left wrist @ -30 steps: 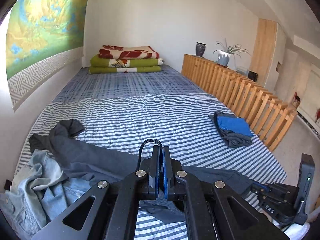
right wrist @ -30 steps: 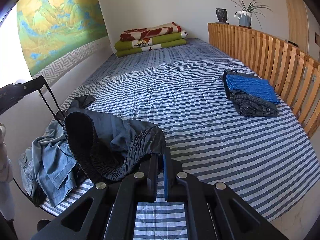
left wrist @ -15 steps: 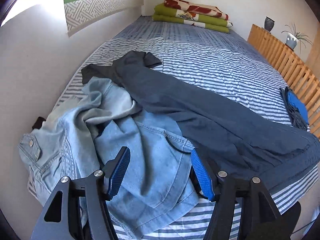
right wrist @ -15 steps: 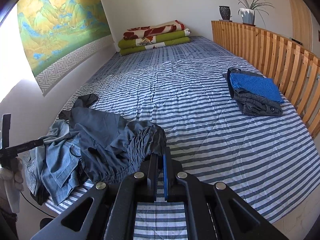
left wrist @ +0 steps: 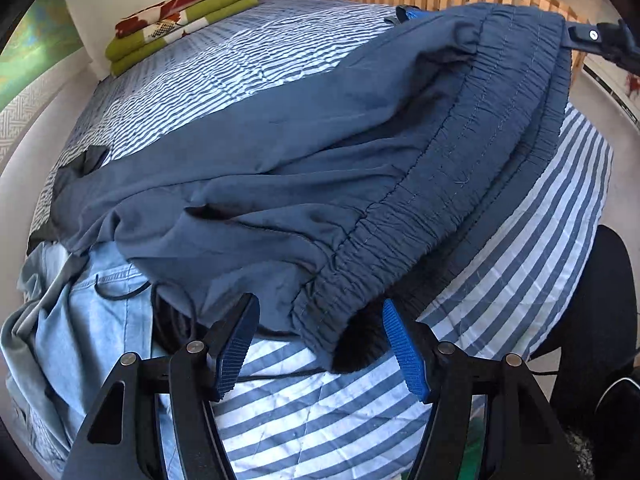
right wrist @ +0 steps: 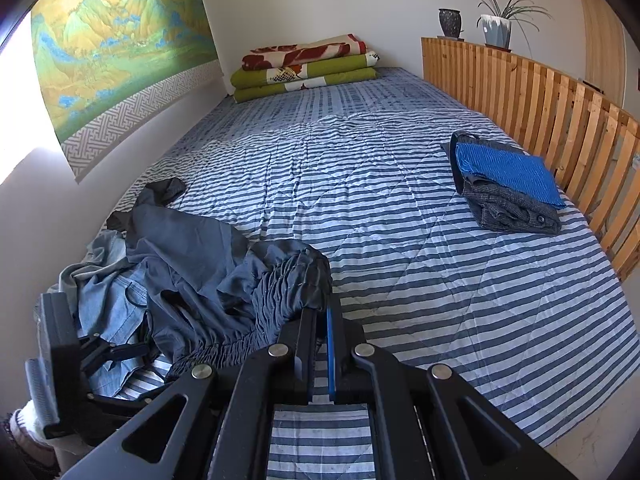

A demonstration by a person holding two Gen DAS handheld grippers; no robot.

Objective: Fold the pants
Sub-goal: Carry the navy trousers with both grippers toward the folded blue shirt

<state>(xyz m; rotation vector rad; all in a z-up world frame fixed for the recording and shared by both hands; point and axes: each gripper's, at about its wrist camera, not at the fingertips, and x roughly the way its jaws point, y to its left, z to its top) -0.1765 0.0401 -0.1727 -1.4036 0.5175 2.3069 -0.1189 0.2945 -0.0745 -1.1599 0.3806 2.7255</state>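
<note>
Dark blue pants [left wrist: 320, 152] with an elastic waistband [left wrist: 440, 200] lie crumpled across the near left of the striped bed [right wrist: 400, 280]. My left gripper [left wrist: 320, 340] is open, its blue pads either side of the waistband's near end, which hangs between them. My right gripper [right wrist: 320, 320] is shut on the bunched waistband of the pants [right wrist: 200, 256], holding that end slightly up; in the left wrist view it shows as the right gripper [left wrist: 596, 38] at the top right. The pant legs trail toward the wall.
Light denim jeans [left wrist: 92, 320] lie under the dark pants at the bed's left edge. A folded pile of clothes [right wrist: 504, 184] sits near the wooden rail [right wrist: 540, 92]. Folded blankets [right wrist: 304, 68] are stacked at the far end. A black drawstring [left wrist: 120, 294] lies on the jeans.
My left gripper went from shut to open, swung over the jeans, then came down to the waistband's near end. My right gripper kept its hold and lowered the waistband.
</note>
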